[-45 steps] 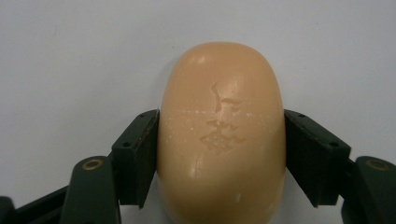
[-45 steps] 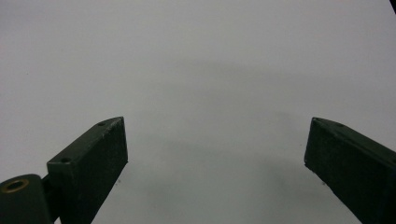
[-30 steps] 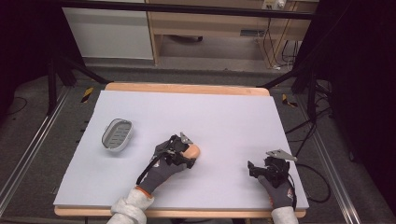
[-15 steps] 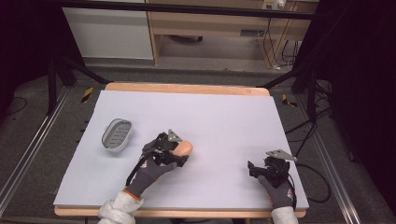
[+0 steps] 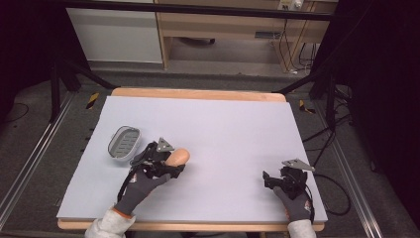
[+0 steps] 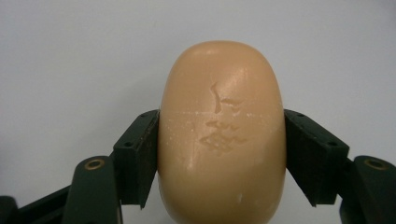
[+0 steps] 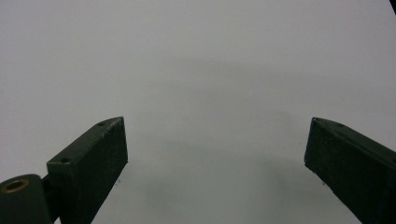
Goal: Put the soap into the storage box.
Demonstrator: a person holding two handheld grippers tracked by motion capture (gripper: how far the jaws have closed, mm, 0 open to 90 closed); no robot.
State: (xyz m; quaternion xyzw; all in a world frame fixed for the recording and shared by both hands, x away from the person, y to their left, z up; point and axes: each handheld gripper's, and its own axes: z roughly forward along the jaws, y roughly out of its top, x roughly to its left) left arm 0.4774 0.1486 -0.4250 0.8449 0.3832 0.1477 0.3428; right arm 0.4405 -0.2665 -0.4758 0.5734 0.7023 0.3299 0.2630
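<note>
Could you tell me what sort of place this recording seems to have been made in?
Probably a lab or workshop data-recording station: a white-topped table ringed by a black frame, loose cables by wooden furniture behind, and a gloved person's left tongs clamping a soap bar near a soap dish.

High view: fixed above near edge, faces fwd and down, far back, whole surface in frame. Left gripper view: very close, along its fingers. Right gripper view: close, low over bare sheet. All three share the pale surface.
</note>
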